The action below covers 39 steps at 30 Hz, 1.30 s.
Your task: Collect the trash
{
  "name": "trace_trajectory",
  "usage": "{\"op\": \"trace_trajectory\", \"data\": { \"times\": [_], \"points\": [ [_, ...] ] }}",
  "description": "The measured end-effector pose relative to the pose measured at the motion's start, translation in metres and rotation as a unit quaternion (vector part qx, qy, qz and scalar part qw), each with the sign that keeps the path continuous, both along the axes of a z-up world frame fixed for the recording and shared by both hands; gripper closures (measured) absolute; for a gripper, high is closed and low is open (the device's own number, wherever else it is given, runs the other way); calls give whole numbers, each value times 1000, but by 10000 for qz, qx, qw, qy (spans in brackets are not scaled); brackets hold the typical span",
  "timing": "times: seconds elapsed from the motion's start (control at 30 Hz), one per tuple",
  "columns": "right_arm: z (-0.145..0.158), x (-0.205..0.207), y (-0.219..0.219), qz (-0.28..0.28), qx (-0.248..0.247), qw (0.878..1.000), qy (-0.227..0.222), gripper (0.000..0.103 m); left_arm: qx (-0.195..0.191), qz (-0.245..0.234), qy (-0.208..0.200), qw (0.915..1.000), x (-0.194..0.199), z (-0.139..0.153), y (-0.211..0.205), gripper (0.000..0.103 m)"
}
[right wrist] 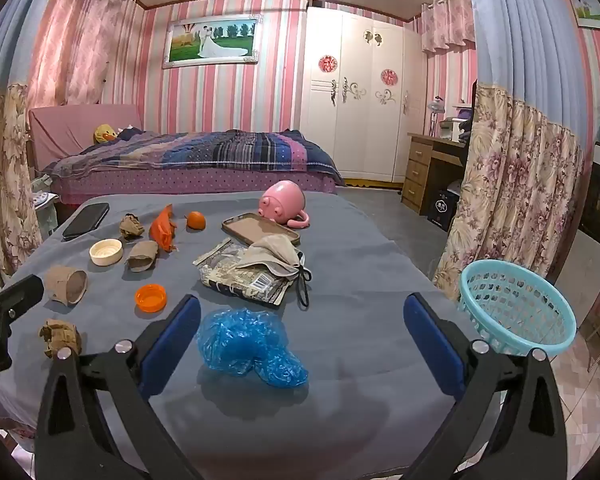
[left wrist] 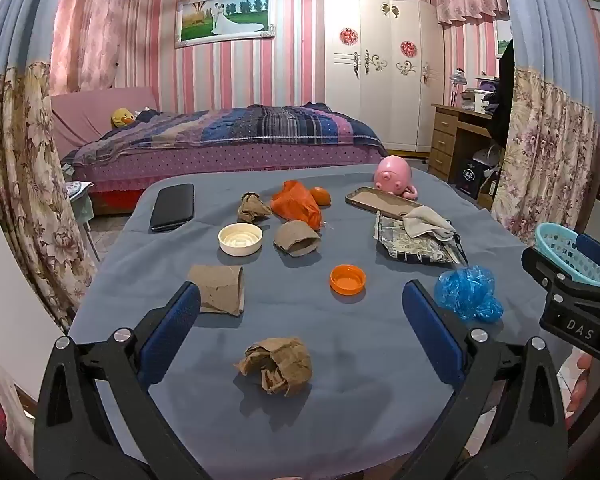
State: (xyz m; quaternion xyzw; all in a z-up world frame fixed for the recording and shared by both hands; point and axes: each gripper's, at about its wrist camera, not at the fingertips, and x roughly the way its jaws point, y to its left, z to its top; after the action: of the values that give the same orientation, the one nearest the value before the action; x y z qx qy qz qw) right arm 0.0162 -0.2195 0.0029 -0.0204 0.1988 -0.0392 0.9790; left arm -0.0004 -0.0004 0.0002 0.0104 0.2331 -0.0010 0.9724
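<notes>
Trash lies scattered on a grey-blue tablecloth (left wrist: 340,420). A crumpled brown paper wad (left wrist: 276,364) sits just ahead of my left gripper (left wrist: 300,300), which is open and holds nothing. A torn cardboard tube (left wrist: 220,288) lies by its left finger. Further off are an orange lid (left wrist: 347,278), a white lid (left wrist: 240,239), another flattened tube (left wrist: 297,237), an orange plastic bag (left wrist: 296,204) and a small paper wad (left wrist: 253,208). A crumpled blue plastic bag (right wrist: 248,344) lies between the fingers of my open right gripper (right wrist: 302,300). A light blue basket (right wrist: 516,306) stands at the table's right edge.
A black phone (left wrist: 173,206), a phone case (right wrist: 260,229), a pink toy (right wrist: 282,202), a tangerine (right wrist: 196,220), a printed packet (right wrist: 244,276) and a grey cloth (right wrist: 274,254) also lie on the table. A bed (left wrist: 228,136) stands behind, floral curtains hang at both sides.
</notes>
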Motion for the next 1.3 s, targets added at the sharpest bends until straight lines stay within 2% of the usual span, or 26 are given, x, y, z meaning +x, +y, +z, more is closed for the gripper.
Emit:
{"op": "trace_trajectory", "data": {
  "times": [0.07, 0.47, 1.3],
  "points": [
    [0, 0, 0, -5, -14, 10000, -14, 4, -90, -11, 113, 9999, 2, 0, 1, 5],
    [1, 0, 0, -8, -1, 10000, -13, 4, -179, 21, 25, 9998, 0, 4, 5, 5],
    [5, -2, -3, -17, 16, 10000, -54, 4, -149, 31, -28, 9999, -2, 6, 6, 5]
  ]
}}
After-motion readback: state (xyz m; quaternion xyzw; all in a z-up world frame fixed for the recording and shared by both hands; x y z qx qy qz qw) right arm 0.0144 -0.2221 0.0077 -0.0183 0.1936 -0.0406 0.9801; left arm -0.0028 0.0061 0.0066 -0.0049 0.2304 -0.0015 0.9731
